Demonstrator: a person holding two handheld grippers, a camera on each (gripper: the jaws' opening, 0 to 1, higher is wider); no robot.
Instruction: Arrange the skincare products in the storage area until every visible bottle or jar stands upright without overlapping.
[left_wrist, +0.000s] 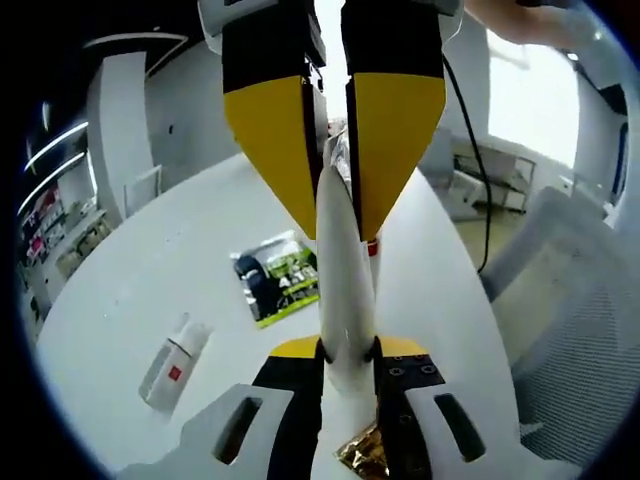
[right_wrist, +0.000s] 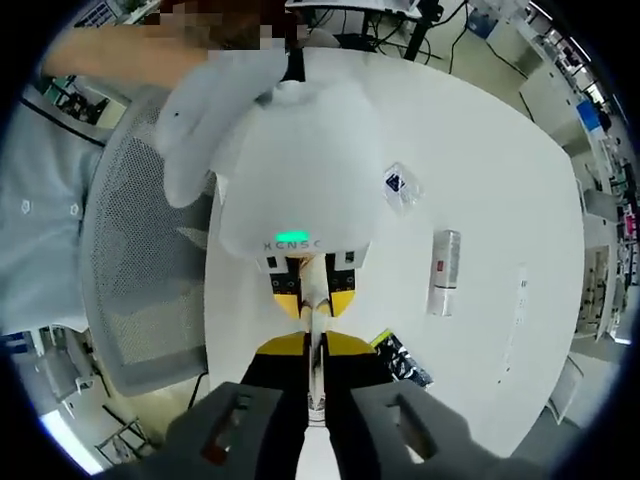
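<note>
Broadly, a large white round table (left_wrist: 130, 290) is lying beneath both of my grippers, with a grey mesh chair (right_wrist: 140, 290) standing beside it in the right gripper view.

I am holding a white tube (left_wrist: 343, 270) between my two tools. My left gripper (left_wrist: 346, 352) is clamping it near one end, and my right gripper (right_wrist: 314, 370) is clamping the other end, so both pairs of yellow-tipped jaws are closed on it. The tube's long axis is running straight from one gripper to the other, above the table's edge. A red band is showing on it in the left gripper view; I cannot read any writing there.

In the left gripper view, a white bottle (left_wrist: 173, 362) with a small red label is lying on its side on the table, near a dark and green sachet (left_wrist: 278, 276).

In the right gripper view, that bottle (right_wrist: 443, 272) is lying flat too, and a small clear packet (right_wrist: 399, 186) with a dark square is resting well apart from it. A green light and the letters "XENSE" are showing on the left gripper's casing.
</note>
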